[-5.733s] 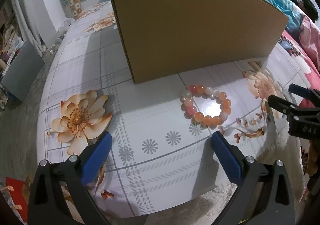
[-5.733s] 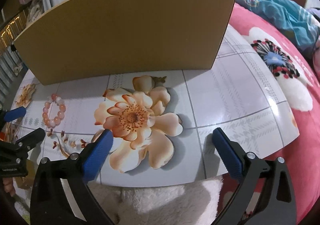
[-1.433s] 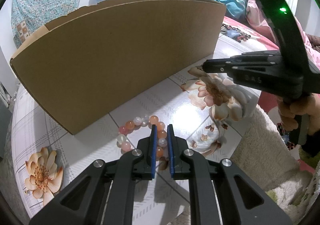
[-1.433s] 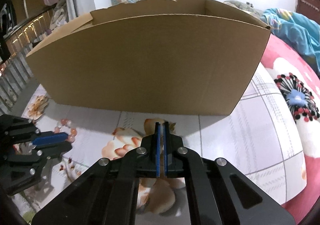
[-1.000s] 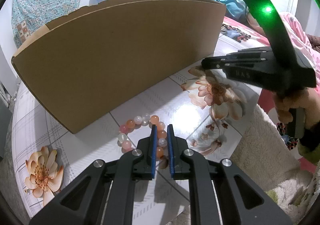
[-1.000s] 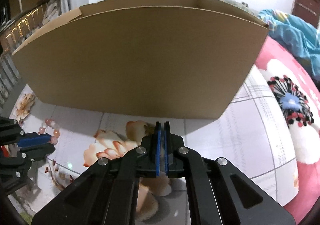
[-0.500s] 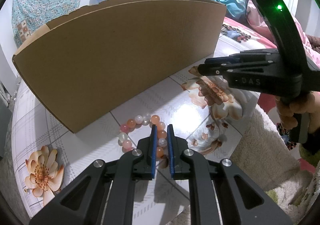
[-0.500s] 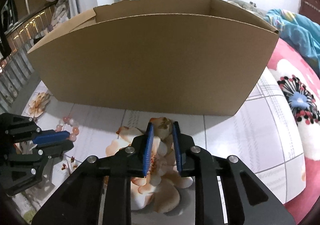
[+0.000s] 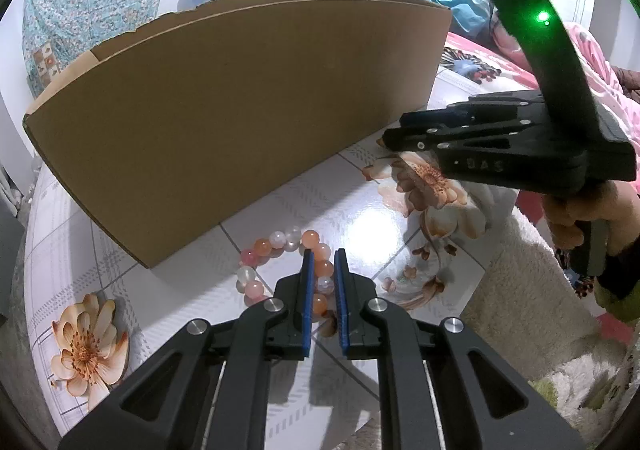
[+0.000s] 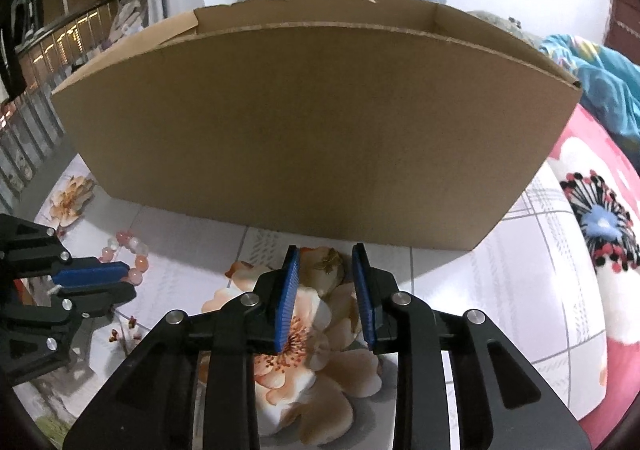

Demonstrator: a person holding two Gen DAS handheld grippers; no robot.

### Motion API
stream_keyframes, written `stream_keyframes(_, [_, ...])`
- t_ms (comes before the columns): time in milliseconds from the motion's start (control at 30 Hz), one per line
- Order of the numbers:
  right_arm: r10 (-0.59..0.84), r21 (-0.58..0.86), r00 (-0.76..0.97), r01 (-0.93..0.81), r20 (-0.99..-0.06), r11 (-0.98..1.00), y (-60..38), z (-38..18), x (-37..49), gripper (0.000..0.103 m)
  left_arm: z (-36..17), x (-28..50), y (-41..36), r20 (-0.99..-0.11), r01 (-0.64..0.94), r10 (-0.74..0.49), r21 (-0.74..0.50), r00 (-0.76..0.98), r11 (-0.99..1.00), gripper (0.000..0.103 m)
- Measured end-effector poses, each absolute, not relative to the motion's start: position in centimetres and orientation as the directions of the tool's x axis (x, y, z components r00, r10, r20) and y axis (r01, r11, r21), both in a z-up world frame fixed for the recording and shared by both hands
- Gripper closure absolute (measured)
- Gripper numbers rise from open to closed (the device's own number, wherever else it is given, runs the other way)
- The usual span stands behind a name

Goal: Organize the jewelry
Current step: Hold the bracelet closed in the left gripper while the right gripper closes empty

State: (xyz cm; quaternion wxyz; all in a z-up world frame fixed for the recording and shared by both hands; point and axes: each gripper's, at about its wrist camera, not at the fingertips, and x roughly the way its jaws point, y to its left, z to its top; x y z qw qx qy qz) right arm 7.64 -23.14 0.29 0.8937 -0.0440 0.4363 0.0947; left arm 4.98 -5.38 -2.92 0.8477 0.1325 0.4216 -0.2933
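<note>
**Barely begun: bracelet gripped, box yet to be reached**

Plainly, little of the task is done. The left claw (image 9: 321, 262) has its blue pads drawn in close on the near arc of the bead bracelet (image 9: 280, 246), with two or three orange and white beads caught between them. The rest of the loop lies ahead of the tips and off to their left, resting on the flowered table (image 9: 360, 218). Whether the gripped beads are lifted clear of the surface I cannot tell.

Straight beyond the left claw stands the open cardboard box (image 9: 240, 98), its near wall just past the bracelet's far side. What lies inside is hidden from both cameras.

The right claw (image 10: 325, 262) is partly open, a clear gap between its pads, and holds nothing. It hovers over a printed flower, with the box wall directly in front. To its left, the left claw and a few beads show near the table's edge.

As I judge it, the grasp is made and everything else remains: lifting the bracelet, carrying it over the wall ahead, and releasing it inside. No other jewelry is in view.
</note>
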Motion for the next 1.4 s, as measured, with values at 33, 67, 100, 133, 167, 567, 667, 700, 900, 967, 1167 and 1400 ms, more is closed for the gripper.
stream_keyframes(33, [0.136, 0.005, 0.603, -0.214, -0.786, 0.977, -23.1, 0.3, 7.6, 0.081, -2.9, 5.0, -5.4, -0.792, 0.609, -0.386, -0.023, 0.472, 0.792, 0.093])
stream_keyframes(67, [0.138, 0.004, 0.601, -0.22, -0.787, 0.975, -23.2, 0.3, 7.7, 0.083, -2.9, 5.0, -5.3, -0.792, 0.61, -0.385, -0.022, 0.473, 0.792, 0.093])
stream_keyframes(100, [0.143, 0.005, 0.598, -0.227, -0.788, 0.974, -23.1, 0.4, 7.8, 0.088, -2.9, 5.0, -5.3, -0.793, 0.609, -0.385, -0.022, 0.473, 0.793, 0.093])
stream_keyframes(133, [0.146, 0.006, 0.597, -0.23, -0.789, 0.973, -23.0, 0.4, 7.8, 0.092, -3.0, 5.0, -5.5, -0.793, 0.609, -0.384, -0.021, 0.473, 0.793, 0.093])
stream_keyframes(167, [0.147, 0.006, 0.597, -0.232, -0.789, 0.973, -22.9, 0.4, 7.9, 0.092, -3.0, 5.0, -5.4, -0.793, 0.609, -0.385, -0.022, 0.473, 0.793, 0.093])
stream_keyframes(567, [0.172, 0.037, 0.593, -0.233, -0.787, 0.972, -23.1, 0.4, 7.5, 0.098, -3.0, 5.0, -5.5, -0.793, 0.61, -0.384, -0.02, 0.473, 0.793, 0.093])
stream_keyframes(667, [0.182, 0.047, 0.591, -0.236, -0.786, 0.971, -23.3, 0.5, 7.3, 0.103, -2.9, 5.0, -5.5, -0.793, 0.609, -0.384, -0.02, 0.473, 0.793, 0.093])
stream_keyframes(700, [0.185, 0.052, 0.589, -0.236, -0.787, 0.97, -23.7, 0.5, 7.3, 0.103, -2.9, 5.0, -5.4, -0.793, 0.609, -0.384, -0.021, 0.473, 0.793, 0.093])
stream_keyframes(900, [0.193, 0.059, 0.586, -0.239, -0.787, 0.969, -23.3, 1.2, 6.3, 0.103, -3.0, 5.0, -5.4, -0.792, 0.61, -0.384, -0.02, 0.474, 0.793, 0.094])
stream_keyframes(967, [0.197, 0.063, 0.583, -0.243, -0.789, 0.968, -23.3, 1.4, 6.0, 0.103, -2.9, 5.0, -5.5, -0.792, 0.61, -0.384, -0.02, 0.474, 0.792, 0.094])
stream_keyframes(1167, [0.188, 0.051, 0.583, -0.243, -0.79, 0.969, -23.2, 1.7, 6.2, 0.084, -2.9, 5.0, -5.5, -0.792, 0.61, -0.384, -0.02, 0.474, 0.792, 0.094])
stream_keyframes(1400, [0.164, 0.038, 0.604, -0.215, -0.78, 0.976, -23.3, 1.4, 7.4, 0.074, -2.9, 4.9, -5.4, -0.792, 0.61, -0.385, -0.02, 0.474, 0.792, 0.093])
